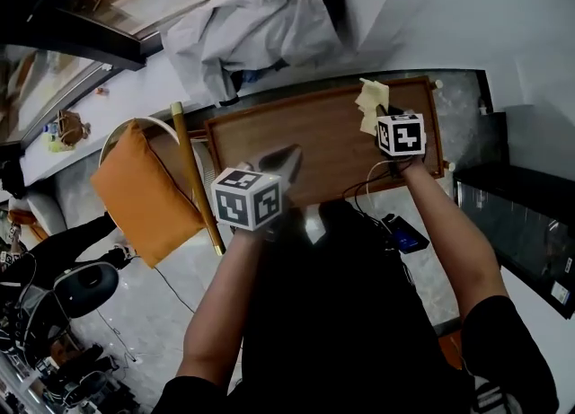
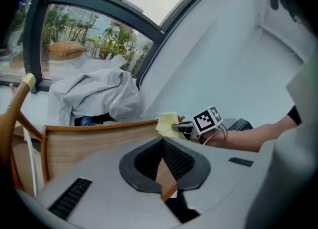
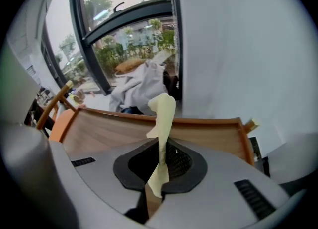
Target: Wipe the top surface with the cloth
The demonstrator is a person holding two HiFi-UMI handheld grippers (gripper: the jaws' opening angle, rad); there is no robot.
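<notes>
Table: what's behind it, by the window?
A crumpled white garment lies heaped behind the table. Beneath it something blue peeks out; the rest is covered.

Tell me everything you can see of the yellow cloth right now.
The cloth is a small, thin, pale yellow piece, soft and creased. The right gripper has its jaws shut on it, and a limp folded end stands out past the tips. It is held over the far right part of the wooden table top. Whether it touches the wood cannot be told.

Pale yellow cloth [image 3: 163, 118], crumpled, pinched in right claw [image 3: 160, 159], over wooden tabletop [image 1: 305, 138], far right corner
</notes>
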